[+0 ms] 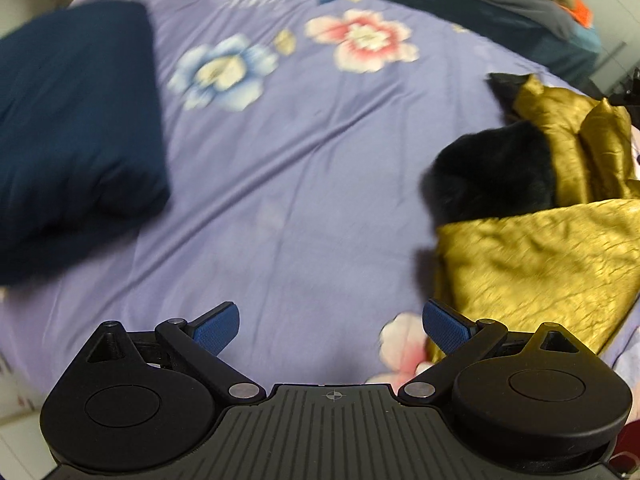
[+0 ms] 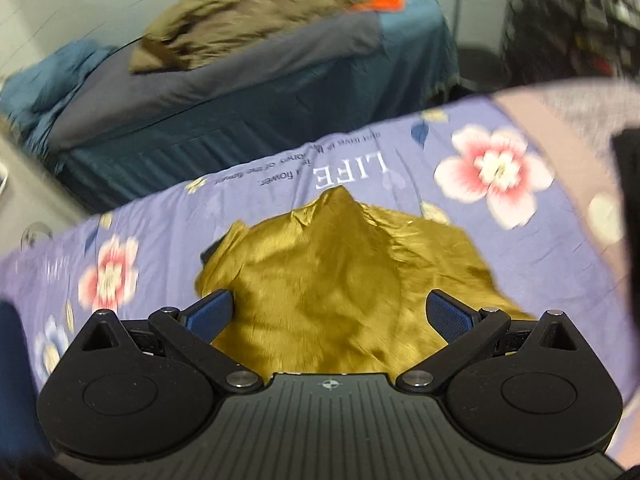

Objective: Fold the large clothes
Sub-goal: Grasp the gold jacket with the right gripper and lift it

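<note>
- Left wrist view: left gripper (image 1: 331, 326) spread wide, grasping nothing, above lilac floral bedsheet (image 1: 288, 168); gold and black garment (image 1: 540, 248) heaped at right; folded navy garment (image 1: 76, 120) at left.
- Right wrist view: right gripper (image 2: 329, 314) released, 2 fingers straddling the gold and black garment (image 2: 340, 280), no grip evident.

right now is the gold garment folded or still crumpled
Crumpled: the gold garment lies bunched in uneven peaks on the floral sheet, no flat folds.
</note>
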`<state>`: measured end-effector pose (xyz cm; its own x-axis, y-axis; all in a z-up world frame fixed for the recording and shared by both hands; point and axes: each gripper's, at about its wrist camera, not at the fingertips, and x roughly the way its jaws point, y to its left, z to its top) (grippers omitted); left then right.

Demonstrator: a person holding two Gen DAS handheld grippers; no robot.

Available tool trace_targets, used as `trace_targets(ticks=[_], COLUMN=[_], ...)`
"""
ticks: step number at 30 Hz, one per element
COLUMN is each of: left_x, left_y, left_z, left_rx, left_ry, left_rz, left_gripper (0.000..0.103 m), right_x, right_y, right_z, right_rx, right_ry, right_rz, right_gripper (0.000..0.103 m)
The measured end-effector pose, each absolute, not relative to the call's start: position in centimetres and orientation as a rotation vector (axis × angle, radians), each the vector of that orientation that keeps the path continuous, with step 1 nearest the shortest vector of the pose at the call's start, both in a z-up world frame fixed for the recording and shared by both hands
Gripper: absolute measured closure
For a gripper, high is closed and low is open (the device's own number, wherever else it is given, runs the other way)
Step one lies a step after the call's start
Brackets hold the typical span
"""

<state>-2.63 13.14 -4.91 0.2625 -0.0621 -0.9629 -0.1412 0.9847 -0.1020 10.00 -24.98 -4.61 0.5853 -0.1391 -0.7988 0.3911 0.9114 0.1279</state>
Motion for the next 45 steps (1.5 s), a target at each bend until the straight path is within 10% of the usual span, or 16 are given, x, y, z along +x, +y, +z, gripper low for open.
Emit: trace_targets(ticks=[6,8,10,22,31,45], left_x=[-4.1,-3.7,-2.9,4.9,8.0,12.7], left_y=[13.7,13.2,12.3,3.5,-4.0,-11.2], left_z=[-5.1,-5.0,-4.6,-1.5,-2.8,-7.9], left_rx=[-0.225,-0.220,-0.203,-0.118,0.097,0.403], left_ry=[1.322,1.323,1.314,1.159,1.164,1.180], left_rz=[0.082,0.061,0.025,-0.309,-0.533,-0.751], left_gripper=[0.000,0.000,0.000,0.000,0.000,0.000], right_x=[12.9,12.2,10.9,-9.7,-24.5,-24.6], right_y=[-25.9,-25.2,-24.5,-30.6,-36.0,-34.9], right_z=[-9.3,-9.8,-9.3,0.0,-7.2,-10.4], right_rx=[0.450,0.492,0.500,0.391,0.604,0.635], right_ry=[0.981,0.979,0.941,0.598,0.820,0.870], right_rz=[-0.311,-0.255,-0.176,-0.236,-0.708,-0.809], right_gripper=[0.016,0.065,0.088,0.093,0.093,0.085])
